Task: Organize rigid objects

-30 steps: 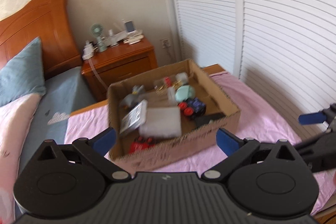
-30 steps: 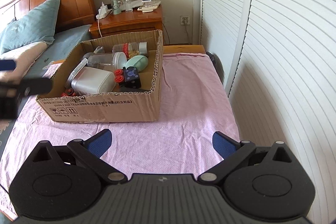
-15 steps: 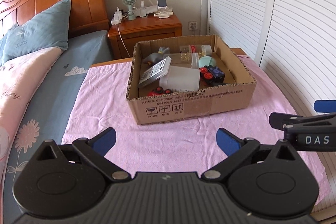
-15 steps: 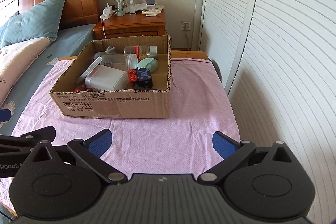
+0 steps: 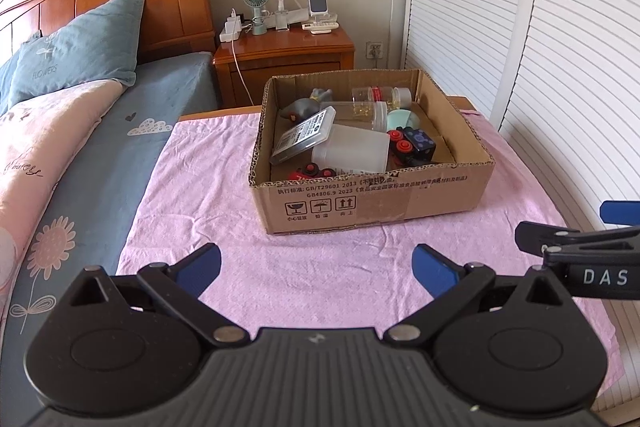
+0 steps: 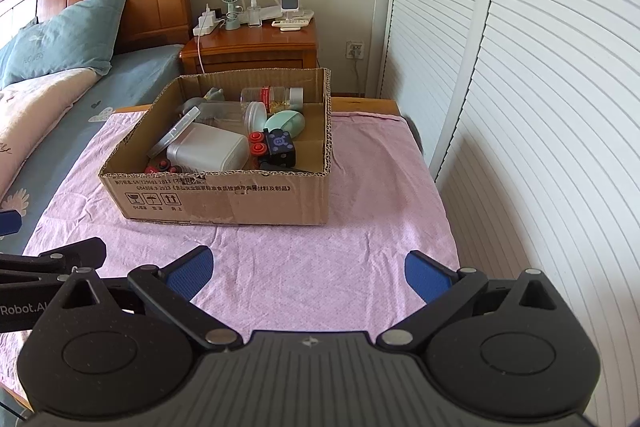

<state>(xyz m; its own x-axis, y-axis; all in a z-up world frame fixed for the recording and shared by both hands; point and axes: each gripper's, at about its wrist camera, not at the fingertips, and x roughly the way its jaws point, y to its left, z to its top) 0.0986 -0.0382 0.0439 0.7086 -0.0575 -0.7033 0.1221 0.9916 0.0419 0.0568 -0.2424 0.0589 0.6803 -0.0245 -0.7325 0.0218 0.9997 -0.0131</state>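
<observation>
A cardboard box (image 5: pixel 380 203) (image 6: pixel 224 199) sits on a pink cloth (image 5: pixel 320 267) (image 6: pixel 320 259). It holds a white plastic tub (image 5: pixel 352 151) (image 6: pixel 208 149), clear jars (image 5: pixel 380 95), a mint oval case (image 6: pixel 285 123), a black toy car with red wheels (image 5: pixel 412 147) (image 6: pixel 276 147), a grey flat case (image 5: pixel 304 139) and a red toy (image 5: pixel 312 171). My left gripper (image 5: pixel 316 269) is open and empty, short of the box. My right gripper (image 6: pixel 306 269) is open and empty, also short of the box; its fingers (image 5: pixel 576 239) show at the left view's right edge.
A bed with blue sheet (image 5: pixel 100 167) and pillows lies to the left. A wooden nightstand (image 5: pixel 284 55) with a fan and small items stands behind the box. White louvered doors (image 6: pixel 540 107) run along the right, close to the cloth's edge.
Both grippers have pulled back and away from the box, which now sits farther off. The left view has levelled out. Both stay open and empty.
</observation>
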